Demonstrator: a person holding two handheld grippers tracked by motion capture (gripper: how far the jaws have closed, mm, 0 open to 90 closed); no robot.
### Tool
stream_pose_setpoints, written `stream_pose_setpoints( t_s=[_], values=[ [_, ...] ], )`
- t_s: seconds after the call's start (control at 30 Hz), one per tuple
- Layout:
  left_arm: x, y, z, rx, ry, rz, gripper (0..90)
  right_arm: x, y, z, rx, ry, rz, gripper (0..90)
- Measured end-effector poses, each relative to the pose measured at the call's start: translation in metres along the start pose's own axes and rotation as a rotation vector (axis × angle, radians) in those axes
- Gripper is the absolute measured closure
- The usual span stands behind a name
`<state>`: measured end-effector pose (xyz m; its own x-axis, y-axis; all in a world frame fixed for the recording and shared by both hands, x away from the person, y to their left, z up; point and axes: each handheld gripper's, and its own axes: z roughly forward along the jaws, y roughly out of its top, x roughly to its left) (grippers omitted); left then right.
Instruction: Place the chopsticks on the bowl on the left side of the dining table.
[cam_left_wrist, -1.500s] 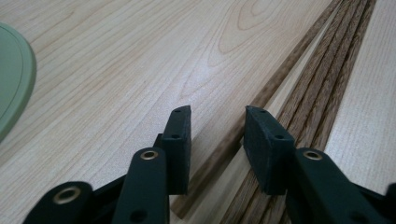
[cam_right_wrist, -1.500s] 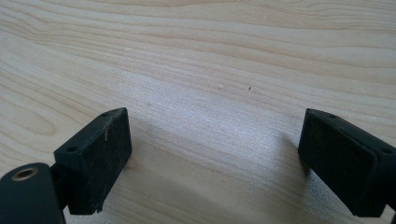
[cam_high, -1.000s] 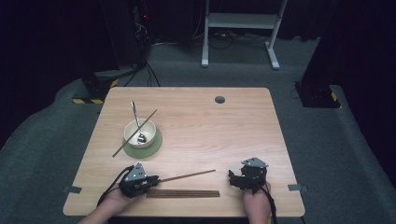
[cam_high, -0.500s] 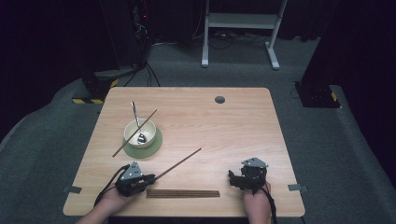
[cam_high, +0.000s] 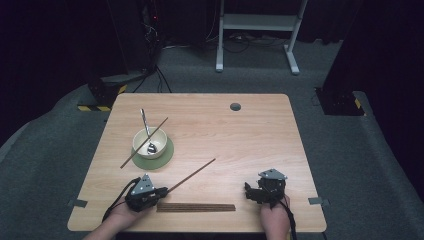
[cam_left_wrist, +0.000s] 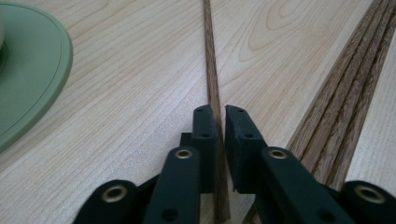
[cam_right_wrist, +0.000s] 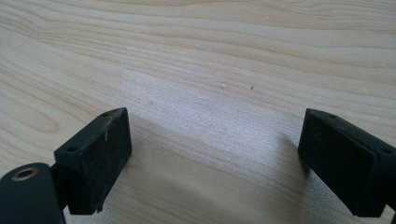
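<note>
- I am pinching one chopstick (cam_left_wrist: 213, 88) near its end in my left gripper (cam_high: 161, 191); the jaws are pressed onto it.
- The stick is angling up over the table (cam_high: 250, 135), tip pointing forward-right, beside the chopstick rest (cam_high: 196, 207).
- My right gripper (cam_high: 248, 192) is idling on the table, jaws spread wide, holding nothing.
- Step in hand, as I judge it: carrying the stick to the bowl (cam_high: 149, 143).
- Next move is calling for a swing left and a level lay across the rim.
- The bowl, on a green saucer (cam_high: 167, 153), is holding a spoon (cam_high: 145, 130); a second chopstick (cam_high: 144, 142) is lying across it.

right gripper (cam_right_wrist: 212, 158) fingers (cam_right_wrist: 100, 156) spread (wide), bare table (cam_right_wrist: 210, 60)
</note>
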<state>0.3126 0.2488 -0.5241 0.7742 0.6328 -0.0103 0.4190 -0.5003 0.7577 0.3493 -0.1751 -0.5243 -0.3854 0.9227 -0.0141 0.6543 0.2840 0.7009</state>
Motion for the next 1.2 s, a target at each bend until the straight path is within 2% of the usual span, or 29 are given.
stream_pose_setpoints(
  t_s=[0.07, 0.13, 0.27, 0.73, 0.87, 1.2],
  values=[
    [-0.001, 0.000, 0.000, 0.004, 0.004, 0.011, 83.3, 0.000, 0.000, 0.000, 0.001, 0.001, 0.001, 9.5],
    [0.000, 0.001, -0.001, 0.010, -0.006, -0.002, 83.5, 0.000, 0.000, 0.000, 0.001, 0.001, 0.001, 9.5],
    [0.002, 0.002, -0.002, 0.004, -0.002, 0.001, 83.8, 0.000, 0.000, 0.000, 0.001, 0.001, 0.001, 9.5],
    [0.005, 0.010, -0.020, -0.111, 0.011, -0.029, 83.9, 0.000, 0.000, 0.000, 0.001, 0.002, 0.000, 9.5],
    [0.006, 0.012, -0.024, -0.134, 0.003, -0.031, 83.9, 0.000, 0.000, 0.000, 0.001, 0.003, -0.001, 9.5],
    [0.010, 0.015, -0.033, -0.188, 0.017, -0.045, 84.0, 0.000, 0.000, 0.000, 0.001, 0.005, -0.002, 9.5]
  ],
)
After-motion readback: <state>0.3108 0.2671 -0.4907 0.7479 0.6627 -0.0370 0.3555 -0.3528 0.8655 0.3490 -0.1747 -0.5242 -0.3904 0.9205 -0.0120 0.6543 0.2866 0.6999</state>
